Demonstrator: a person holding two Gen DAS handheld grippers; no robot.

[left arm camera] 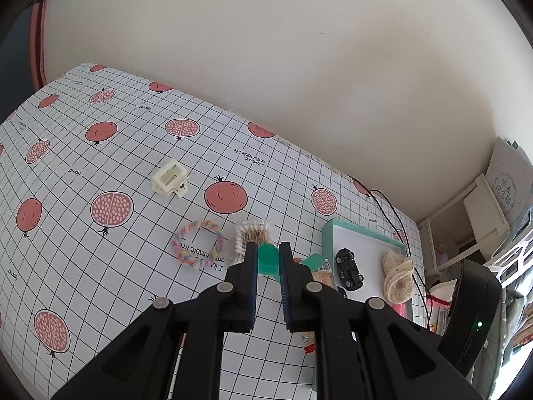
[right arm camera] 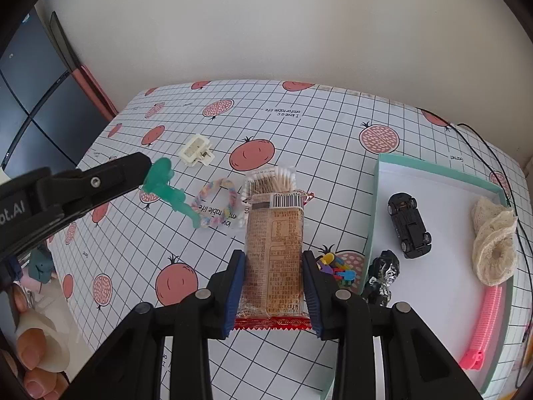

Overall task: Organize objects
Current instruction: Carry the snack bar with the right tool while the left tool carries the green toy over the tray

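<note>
Snack packet (right arm camera: 273, 253) between right hand-held gripper (right arm camera: 273, 286) fingers

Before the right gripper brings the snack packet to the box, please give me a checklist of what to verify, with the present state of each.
1. Right gripper shut on the snack packet: ok.
2. Packet lifted off the table: cannot tell.
3. Free space in the teal box beside the black toy car and lace scrunchie: ok.
4. Second toy car at the near box wall, close to the right fingers: not ok.
5. Left gripper holding the green toy away from the path: ok.
</note>
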